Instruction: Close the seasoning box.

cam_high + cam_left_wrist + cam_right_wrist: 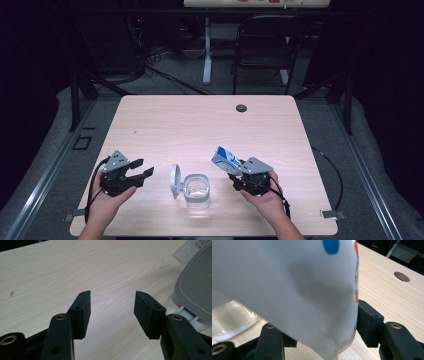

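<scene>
Wood table (pixel 200 120) far half bare | left tongs (pixel 141 174) spread | right tongs (pixel 235 176) pinching white pouch (pixel 226 159) beside container (pixel 197 190)

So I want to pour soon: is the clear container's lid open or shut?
Open: the grey lid stands on edge at the left side of the clear container, leaving its mouth uncovered.
</scene>
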`<state>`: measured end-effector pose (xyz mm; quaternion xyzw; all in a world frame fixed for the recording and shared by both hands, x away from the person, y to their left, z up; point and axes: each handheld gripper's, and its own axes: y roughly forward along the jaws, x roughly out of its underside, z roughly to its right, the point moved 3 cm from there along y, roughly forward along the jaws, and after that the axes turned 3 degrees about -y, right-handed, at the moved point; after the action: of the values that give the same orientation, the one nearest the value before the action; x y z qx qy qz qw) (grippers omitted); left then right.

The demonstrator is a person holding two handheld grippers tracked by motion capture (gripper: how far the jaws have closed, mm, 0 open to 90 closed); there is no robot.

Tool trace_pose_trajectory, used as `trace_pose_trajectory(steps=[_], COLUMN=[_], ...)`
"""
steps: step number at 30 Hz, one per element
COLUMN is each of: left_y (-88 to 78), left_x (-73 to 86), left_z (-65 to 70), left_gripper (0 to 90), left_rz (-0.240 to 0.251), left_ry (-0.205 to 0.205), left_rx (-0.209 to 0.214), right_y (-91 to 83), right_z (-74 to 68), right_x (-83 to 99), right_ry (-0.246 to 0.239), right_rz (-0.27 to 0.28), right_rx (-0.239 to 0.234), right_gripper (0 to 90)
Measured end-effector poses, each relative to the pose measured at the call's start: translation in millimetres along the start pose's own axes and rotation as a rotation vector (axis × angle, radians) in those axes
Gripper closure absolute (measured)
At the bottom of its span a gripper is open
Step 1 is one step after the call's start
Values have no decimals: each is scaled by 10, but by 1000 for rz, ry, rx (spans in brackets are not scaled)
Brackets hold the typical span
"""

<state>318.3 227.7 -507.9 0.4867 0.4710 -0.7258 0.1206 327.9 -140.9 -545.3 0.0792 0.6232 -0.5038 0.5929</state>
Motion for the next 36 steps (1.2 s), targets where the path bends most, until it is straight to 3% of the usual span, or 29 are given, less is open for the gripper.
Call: trace_pose_trajectory(steps=[11, 26, 36], left_y=[-7, 3, 7], left_x=[-1, 3, 11], left_z=[-2, 0, -9], left_gripper=[482, 482, 482], left_rz=[-3, -2, -8], left_ry=[-1, 1, -1], left_rx=[0, 1, 0], right_y=[4, -4, 2], right_z=[-21, -39, -65], right_x=[-58, -71, -68], right_ry=[-63, -170, -209], right_rz=[5, -28, -30], right_rx=[36, 87, 121], right_gripper=[431, 431, 431])
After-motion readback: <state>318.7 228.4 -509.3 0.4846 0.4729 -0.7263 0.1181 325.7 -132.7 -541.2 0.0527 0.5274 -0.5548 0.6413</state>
